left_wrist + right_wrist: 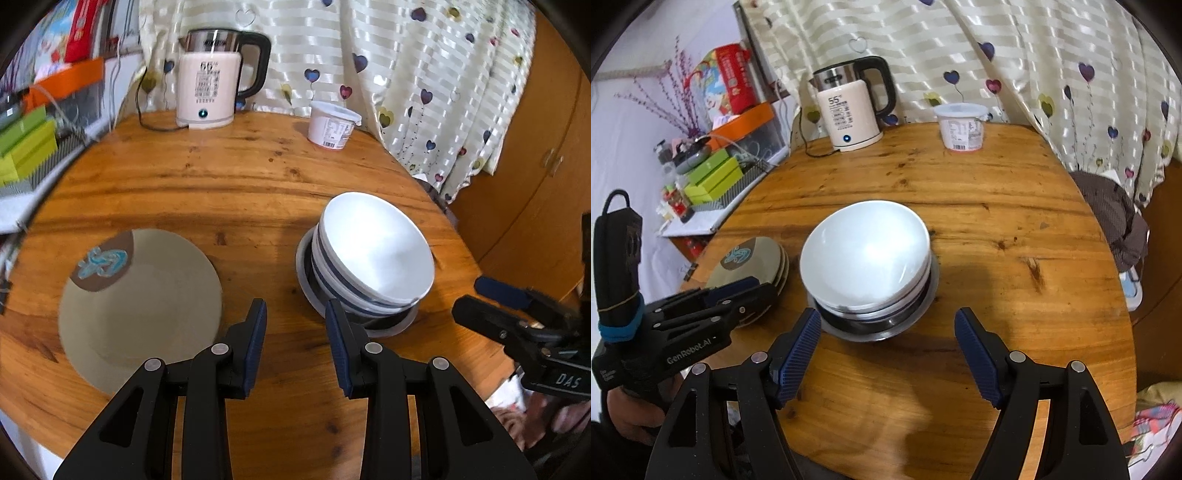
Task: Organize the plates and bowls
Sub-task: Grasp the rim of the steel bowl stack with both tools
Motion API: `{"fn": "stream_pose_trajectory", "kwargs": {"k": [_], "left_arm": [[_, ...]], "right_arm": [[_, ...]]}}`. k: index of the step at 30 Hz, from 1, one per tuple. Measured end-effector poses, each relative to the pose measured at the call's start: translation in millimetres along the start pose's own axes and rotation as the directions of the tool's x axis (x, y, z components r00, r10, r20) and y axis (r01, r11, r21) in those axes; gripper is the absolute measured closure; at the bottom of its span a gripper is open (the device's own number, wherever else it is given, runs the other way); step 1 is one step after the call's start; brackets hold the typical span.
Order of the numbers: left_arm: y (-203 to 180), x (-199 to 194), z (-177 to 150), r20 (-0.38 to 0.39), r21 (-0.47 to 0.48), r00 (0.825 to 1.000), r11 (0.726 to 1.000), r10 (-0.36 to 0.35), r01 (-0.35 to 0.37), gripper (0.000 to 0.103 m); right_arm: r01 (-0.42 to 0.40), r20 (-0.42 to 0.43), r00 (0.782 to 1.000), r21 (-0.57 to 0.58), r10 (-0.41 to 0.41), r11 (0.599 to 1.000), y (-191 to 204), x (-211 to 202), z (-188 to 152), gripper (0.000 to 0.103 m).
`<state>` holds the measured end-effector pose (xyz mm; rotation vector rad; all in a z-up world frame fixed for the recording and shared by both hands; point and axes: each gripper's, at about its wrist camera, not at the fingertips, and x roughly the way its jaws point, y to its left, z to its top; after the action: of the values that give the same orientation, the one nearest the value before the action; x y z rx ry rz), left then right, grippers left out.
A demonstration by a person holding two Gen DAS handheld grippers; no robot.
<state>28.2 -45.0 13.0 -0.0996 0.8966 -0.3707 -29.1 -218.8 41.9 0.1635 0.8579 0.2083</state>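
Note:
A stack of white bowls with dark blue stripes (373, 254) sits in a metal dish on the round wooden table (229, 177); it also shows in the right wrist view (866, 251). A stack of beige plates with a blue pattern (140, 306) lies to its left, also in the right wrist view (753, 258). My left gripper (295, 314) is open and empty above the table between the plates and the bowls. My right gripper (886, 325) is open and empty just in front of the bowl stack. It shows at the right edge of the left wrist view (491, 295).
A pink electric kettle (210, 88) with its cord and a white plastic tub (332, 125) stand at the table's far edge by the curtain. A cluttered shelf with boxes (716, 173) is on the left. A wooden cabinet (532, 173) is on the right.

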Motion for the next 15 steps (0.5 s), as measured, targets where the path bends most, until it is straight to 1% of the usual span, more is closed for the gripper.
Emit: {"fn": "stream_pose_trajectory", "kwargs": {"k": [1, 2, 4, 6, 10, 15], "left_arm": [[2.2, 2.2, 0.7, -0.007, -0.013, 1.000, 1.000, -0.011, 0.011, 0.069], [4.2, 3.8, 1.0, -0.011, -0.023, 1.000, 1.000, -0.018, 0.018, 0.069], [7.1, 6.1, 1.4, -0.013, -0.037, 0.999, 0.999, -0.031, 0.030, 0.069], [10.3, 9.3, 2.0, -0.018, -0.051, 0.999, 0.998, -0.045, 0.044, 0.069], [15.3, 16.9, 4.2, -0.032, -0.072, 0.997, 0.995, -0.072, 0.069, 0.069], [23.3, 26.9, 5.8, -0.058, -0.111, 0.992, 0.988, -0.110, 0.103, 0.069]], "right_arm": [[-0.002, 0.000, 1.000, 0.010, 0.002, 1.000, -1.6, 0.3, -0.9, 0.028], [-0.007, -0.002, 1.000, 0.018, 0.007, 1.000, -4.0, 1.2, -1.5, 0.030], [-0.016, -0.009, 1.000, 0.035, 0.016, 0.999, -9.2, 3.7, -2.6, 0.036], [-0.021, -0.020, 1.000, 0.054, 0.023, 0.998, -14.8, 7.1, -3.6, 0.047], [-0.042, -0.043, 0.998, 0.097, 0.046, 0.994, -25.6, 14.6, -7.2, 0.055], [-0.075, -0.064, 0.994, 0.150, 0.086, 0.986, -38.4, 24.6, -10.0, 0.071]]}}
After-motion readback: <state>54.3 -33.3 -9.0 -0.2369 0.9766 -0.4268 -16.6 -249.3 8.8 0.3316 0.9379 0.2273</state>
